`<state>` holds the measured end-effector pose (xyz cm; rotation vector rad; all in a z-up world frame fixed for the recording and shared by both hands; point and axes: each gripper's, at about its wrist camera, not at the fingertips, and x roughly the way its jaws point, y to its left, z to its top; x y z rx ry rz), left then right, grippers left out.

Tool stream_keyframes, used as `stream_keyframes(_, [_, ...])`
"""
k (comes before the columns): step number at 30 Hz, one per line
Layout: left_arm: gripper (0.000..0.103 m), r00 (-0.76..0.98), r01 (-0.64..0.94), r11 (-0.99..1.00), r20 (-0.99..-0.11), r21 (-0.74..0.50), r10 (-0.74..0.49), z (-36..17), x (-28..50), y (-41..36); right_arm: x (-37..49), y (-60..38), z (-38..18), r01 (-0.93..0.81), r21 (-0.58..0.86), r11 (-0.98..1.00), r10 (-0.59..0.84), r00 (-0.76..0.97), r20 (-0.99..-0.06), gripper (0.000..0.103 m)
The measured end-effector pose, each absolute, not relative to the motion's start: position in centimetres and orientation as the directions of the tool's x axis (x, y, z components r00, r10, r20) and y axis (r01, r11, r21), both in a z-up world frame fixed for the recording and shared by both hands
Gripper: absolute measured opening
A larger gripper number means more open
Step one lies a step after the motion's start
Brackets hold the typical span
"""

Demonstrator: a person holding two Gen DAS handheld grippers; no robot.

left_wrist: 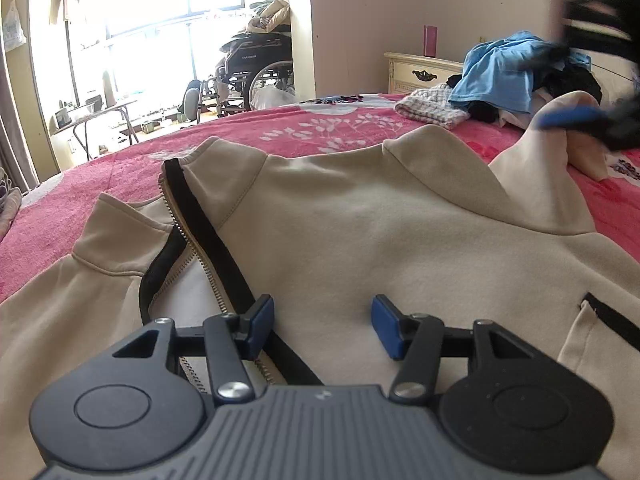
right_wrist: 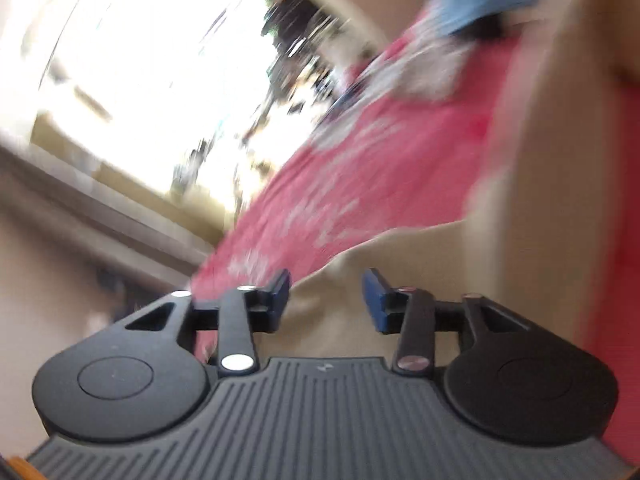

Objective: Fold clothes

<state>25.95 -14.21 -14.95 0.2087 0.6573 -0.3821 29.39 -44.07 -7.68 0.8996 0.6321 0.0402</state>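
A beige zip-up jacket [left_wrist: 360,220] lies front up on the pink bedspread [left_wrist: 320,128], its black-edged zipper [left_wrist: 208,240] partly undone. My left gripper [left_wrist: 323,328] hovers open just over the jacket's chest, right of the zipper, with nothing between its blue pads. My right gripper [left_wrist: 588,120] shows as a dark blur at the far right, beside the jacket's raised sleeve [left_wrist: 576,136]. In the heavily blurred right wrist view, the right gripper [right_wrist: 326,300] is open above beige jacket cloth [right_wrist: 400,248], and the sleeve [right_wrist: 560,120] runs up the right side.
A pile of clothes with a blue garment [left_wrist: 512,76] on top sits at the bed's far right, next to a knitted item [left_wrist: 432,108]. A cream nightstand [left_wrist: 420,70] stands behind the bed. A wheelchair [left_wrist: 256,68] and a folding table [left_wrist: 92,112] stand by the window.
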Motion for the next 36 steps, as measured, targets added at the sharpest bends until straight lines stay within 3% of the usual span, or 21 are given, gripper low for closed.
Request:
stream_keyframes(6, [0.056,0.727,0.407,0.910,-0.630,0.075,-0.274,-14.9,25.9,-14.2,22.3,-55.7,-8.5,0.419,0.812,0.407,0.051,0.877,-0.478,0.059])
stream_keyframes(9, [0.056,0.728,0.407,0.910,-0.630,0.078,-0.271,-14.9,25.9,-14.2,22.0,-59.4,-9.2,0.413,0.865,0.284,-0.001,0.903,-0.431,0.065])
stream_keyframes(14, [0.056,0.729,0.407,0.910,-0.630,0.082,-0.269,-14.9,25.8,-14.2,26.2,-62.2,-8.9,0.370,0.897,0.241,-0.002,0.925,-0.381,0.079])
stream_keyframes(16, [0.056,0.729,0.407,0.910,-0.629,0.082,-0.269,-14.9,25.8,-14.2,28.4,-62.7,-8.5,0.382,0.885,0.265,-0.003,0.919,-0.395,0.083])
stream_keyframes(19, [0.056,0.730,0.406,0.910,-0.630,0.085,-0.267,-14.9,25.8,-14.3,32.1,-63.2,-8.9,0.470,0.823,0.318,0.010,0.867,-0.498,0.085])
stream_keyframes(21, [0.056,0.729,0.406,0.910,-0.630,0.085,-0.267,-15.0,25.8,-14.3,33.0,-63.1,-9.3,0.516,0.789,0.335,-0.013,0.839,-0.543,0.071])
stream_keyframes(23, [0.056,0.729,0.406,0.910,-0.631,0.085,-0.267,-15.0,25.9,-14.3,33.1,-62.7,-9.5,0.530,0.773,0.349,-0.038,0.832,-0.554,0.008])
stream_keyframes(25, [0.056,0.728,0.406,0.910,-0.631,0.083,-0.267,-14.9,25.9,-14.3,32.7,-61.8,-7.9,0.514,0.741,0.431,-0.074,0.839,-0.539,0.006])
stream_keyframes(32, [0.056,0.725,0.404,0.911,-0.636,0.083,-0.263,-14.8,25.9,-14.3,24.5,-54.6,2.5,0.172,0.646,0.743,0.018,0.961,-0.276,0.006])
stream_keyframes(36, [0.056,0.715,0.407,0.910,-0.650,0.086,-0.258,-14.4,26.1,-14.3,20.1,-47.4,8.1,-0.026,0.423,0.906,0.119,0.974,-0.195,0.006])
